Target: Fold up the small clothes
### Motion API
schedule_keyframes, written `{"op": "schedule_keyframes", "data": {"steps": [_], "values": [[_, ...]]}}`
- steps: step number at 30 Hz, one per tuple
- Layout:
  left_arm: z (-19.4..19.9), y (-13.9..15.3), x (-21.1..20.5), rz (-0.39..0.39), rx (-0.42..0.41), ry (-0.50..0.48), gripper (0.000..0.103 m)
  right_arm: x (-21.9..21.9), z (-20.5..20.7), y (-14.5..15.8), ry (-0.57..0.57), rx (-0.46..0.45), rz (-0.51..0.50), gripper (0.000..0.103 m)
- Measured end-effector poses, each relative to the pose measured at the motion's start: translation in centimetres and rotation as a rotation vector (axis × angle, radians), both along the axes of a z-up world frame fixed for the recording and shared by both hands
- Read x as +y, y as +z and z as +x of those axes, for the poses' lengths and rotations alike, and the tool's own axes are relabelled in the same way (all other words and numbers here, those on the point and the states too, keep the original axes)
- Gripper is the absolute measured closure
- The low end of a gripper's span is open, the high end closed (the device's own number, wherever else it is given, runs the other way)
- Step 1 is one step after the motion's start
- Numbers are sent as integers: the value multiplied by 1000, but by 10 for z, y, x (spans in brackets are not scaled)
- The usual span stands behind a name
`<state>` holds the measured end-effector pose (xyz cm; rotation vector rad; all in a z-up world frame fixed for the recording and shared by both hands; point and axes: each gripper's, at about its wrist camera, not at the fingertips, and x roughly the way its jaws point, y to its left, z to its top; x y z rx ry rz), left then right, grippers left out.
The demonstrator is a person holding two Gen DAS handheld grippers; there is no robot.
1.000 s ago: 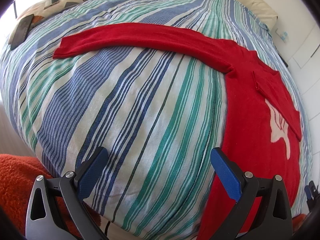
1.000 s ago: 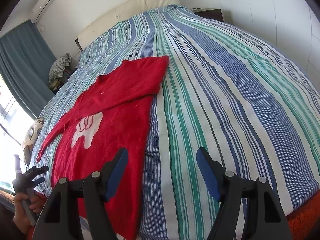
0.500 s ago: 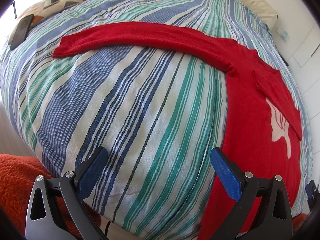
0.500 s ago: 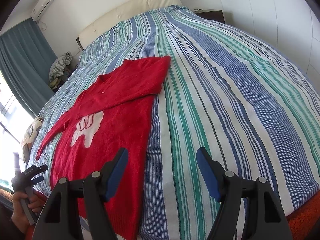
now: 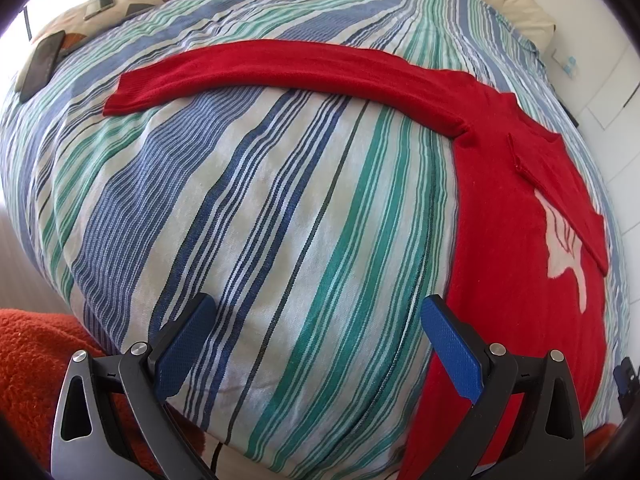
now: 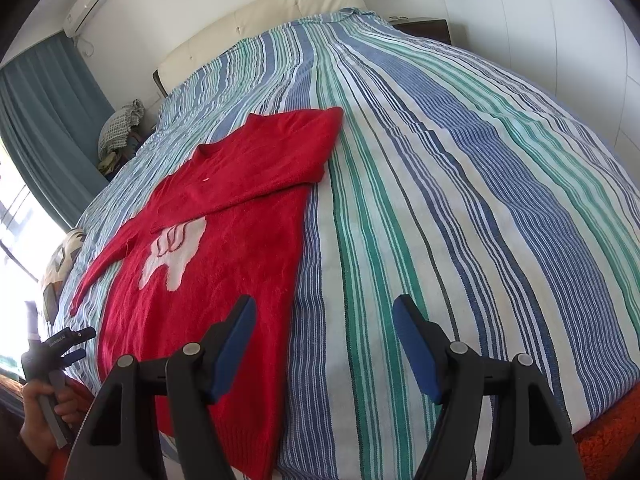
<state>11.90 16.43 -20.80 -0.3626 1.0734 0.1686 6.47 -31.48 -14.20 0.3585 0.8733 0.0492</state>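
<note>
Covering the whole bed, a blue, green and white striped sheet [image 6: 460,184] lies flat, with a teal curtain [image 6: 52,120] on the left and a cream headboard [image 6: 256,20] behind. The left claw [image 5: 318,334] and the right claw [image 6: 324,344] both hover released, grasping nothing. The red sweater [image 6: 224,240] lies spread left of the right claw; one sleeve is folded across its chest, the other stretches outward.

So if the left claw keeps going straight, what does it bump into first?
Probably the striped bedcover. The open left claw points down at bare cover; the red sweater lies just to its right, so it would likely miss it.
</note>
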Motion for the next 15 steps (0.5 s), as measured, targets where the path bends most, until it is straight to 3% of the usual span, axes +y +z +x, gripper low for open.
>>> {"op": "schedule_keyframes", "data": {"steps": [12, 15], "values": [[2, -1, -2, 10, 12, -9, 1, 3, 1, -2, 11, 4, -7, 33], [3, 4, 2, -41, 17, -36, 1, 3, 1, -2, 11, 7, -4, 33]]}}
